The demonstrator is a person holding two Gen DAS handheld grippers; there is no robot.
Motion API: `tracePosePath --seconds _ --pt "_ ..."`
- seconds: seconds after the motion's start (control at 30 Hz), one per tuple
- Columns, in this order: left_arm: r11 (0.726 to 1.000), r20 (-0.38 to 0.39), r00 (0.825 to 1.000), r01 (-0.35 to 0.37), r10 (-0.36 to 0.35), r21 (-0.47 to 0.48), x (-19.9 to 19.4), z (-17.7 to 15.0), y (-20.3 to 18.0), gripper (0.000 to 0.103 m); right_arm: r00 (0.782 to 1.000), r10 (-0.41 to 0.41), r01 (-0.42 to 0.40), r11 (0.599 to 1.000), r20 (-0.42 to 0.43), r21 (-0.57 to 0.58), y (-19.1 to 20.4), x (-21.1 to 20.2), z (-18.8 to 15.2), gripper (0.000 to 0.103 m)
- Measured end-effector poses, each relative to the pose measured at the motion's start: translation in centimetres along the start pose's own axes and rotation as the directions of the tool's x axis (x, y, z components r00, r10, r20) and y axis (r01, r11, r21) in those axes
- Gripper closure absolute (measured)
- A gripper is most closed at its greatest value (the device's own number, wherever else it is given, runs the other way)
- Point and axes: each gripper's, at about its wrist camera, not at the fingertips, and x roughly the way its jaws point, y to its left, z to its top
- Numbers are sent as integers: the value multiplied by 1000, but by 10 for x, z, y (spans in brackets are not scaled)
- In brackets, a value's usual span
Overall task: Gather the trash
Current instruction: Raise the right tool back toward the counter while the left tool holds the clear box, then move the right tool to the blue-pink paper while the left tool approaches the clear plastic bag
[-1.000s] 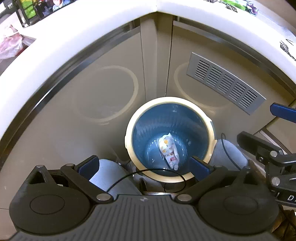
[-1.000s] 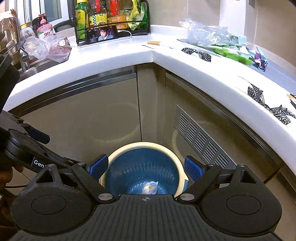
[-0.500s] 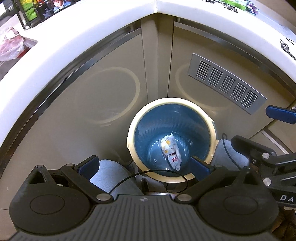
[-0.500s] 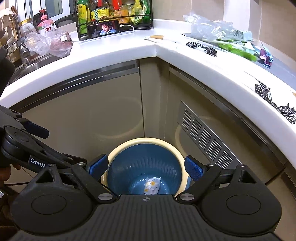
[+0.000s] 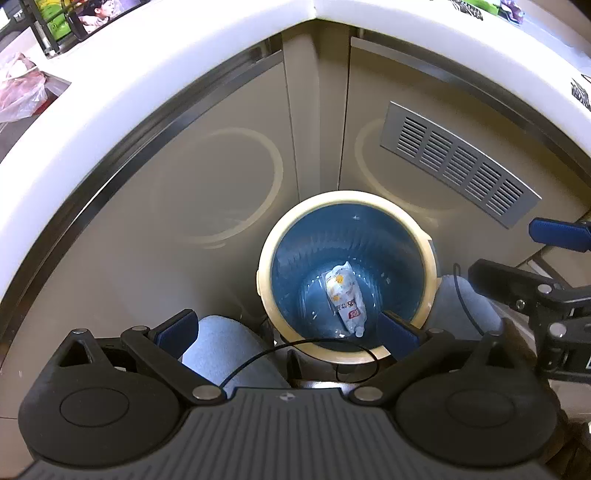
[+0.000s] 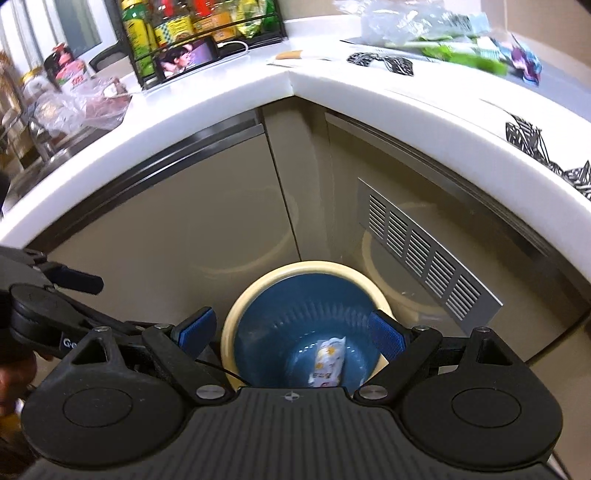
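We hold both grippers over the round blue plastic trash bin with the cream rim (image 5: 266, 258), which stands on the floor in the inside corner of the beige cabinet fronts (image 5: 207, 192).

Left gripper (image 5: 288, 330): blue-padded fingers (image 5: 177, 326) spread wide, nothing between them. In the left wrist view the bin sits at 12 o'clock from the gripper body, and the right-side pad overlaps the bin rim at about 5 o'clock of the bin.

Right gripper (image 6: 291, 334): fingers (image 6: 384, 336) also spread wide, empty. The bin opening lies between the two pads in the right wrist view.

A crumpled white plastic snack wrapper with yellow and red print (image 5: 345, 295) lies on the bin floor, long axis running roughly 12 to 5 o'clock, slightly toward the near side. It is touched by neither gripper. In the right wrist view it shows at the bin bottom (image 6: 328, 360), partly hidden by the gripper body.

A thin black cable (image 5: 295, 345) loops across the near rim of the bin. The grey slatted metal vent grille (image 5: 458, 162) sits on the cabinet panel at 2 o'clock from the bin.

The white countertop (image 6: 221, 99) wraps the corner above. On it: a black wire rack of bottles (image 6: 199, 29) at 11 o'clock, clear plastic bags with green packaging (image 6: 436, 33) at 1 o'clock.
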Motion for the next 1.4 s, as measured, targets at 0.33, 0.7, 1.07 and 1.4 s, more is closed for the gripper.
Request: tracePosePath --seconds 0.33,0.7,1.07,1.4 --pt "1000 41 999 -12 12 -18 -18 26 4 0 996 1 -3 1000 91 22 -11 -21 19 12" --pt "1000 233 973 7 -1 -27 -68 104 -5 0 858 -219 160 973 464 165 -86 -87 96 10" --pt "991 345 936 109 -75 -79 -72 229 -40 0 825 -470 317 844 313 432 -220 -10 183 8" --pt "979 343 931 169 -121 -113 -44 311 -54 0 831 -511 364 797 219 482 -255 57 230 7"
